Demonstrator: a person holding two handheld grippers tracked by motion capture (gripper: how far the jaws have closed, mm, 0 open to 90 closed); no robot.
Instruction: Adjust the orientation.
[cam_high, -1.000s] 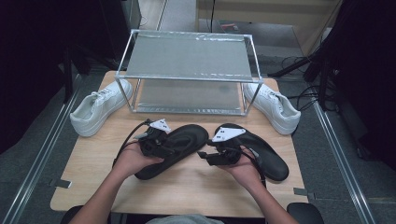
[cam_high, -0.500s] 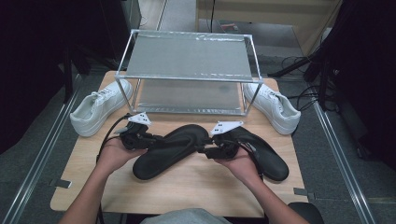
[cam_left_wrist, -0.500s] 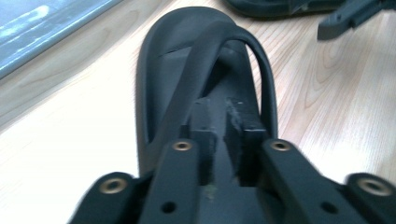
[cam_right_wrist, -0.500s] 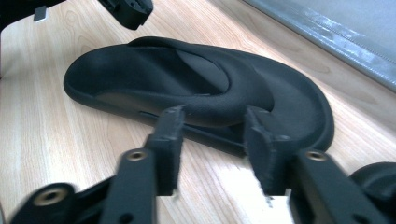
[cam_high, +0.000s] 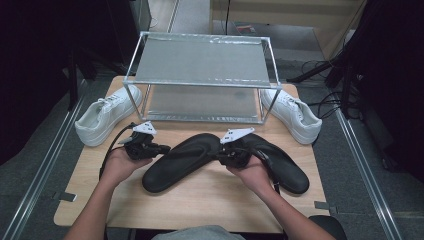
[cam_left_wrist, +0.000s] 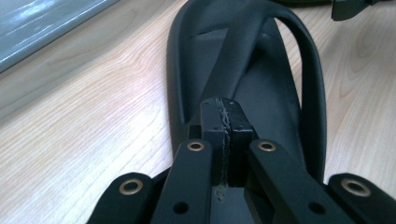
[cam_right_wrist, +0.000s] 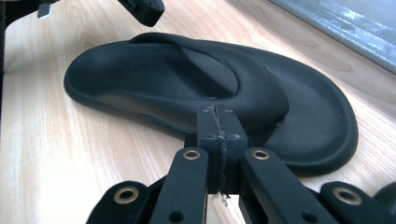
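Wooden surface (cam_high: 200, 210) is carrying a metal rack (cam_high: 200, 75) at the far edge. Two black sandals are lying crossed near the person: left sandal (cam_high: 182, 160), right sandal (cam_high: 285, 162). Forearms are reaching in from below, angled inward. Left hand-held gripper (cam_high: 162, 148) and right hand-held gripper (cam_high: 223, 157) have just been closing, jaws now pressed together, empty, at the left sandal's edges.

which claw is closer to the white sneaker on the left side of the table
Left. The left claw sits just right of that white sneaker; the right claw is farther across, past the black sandal.
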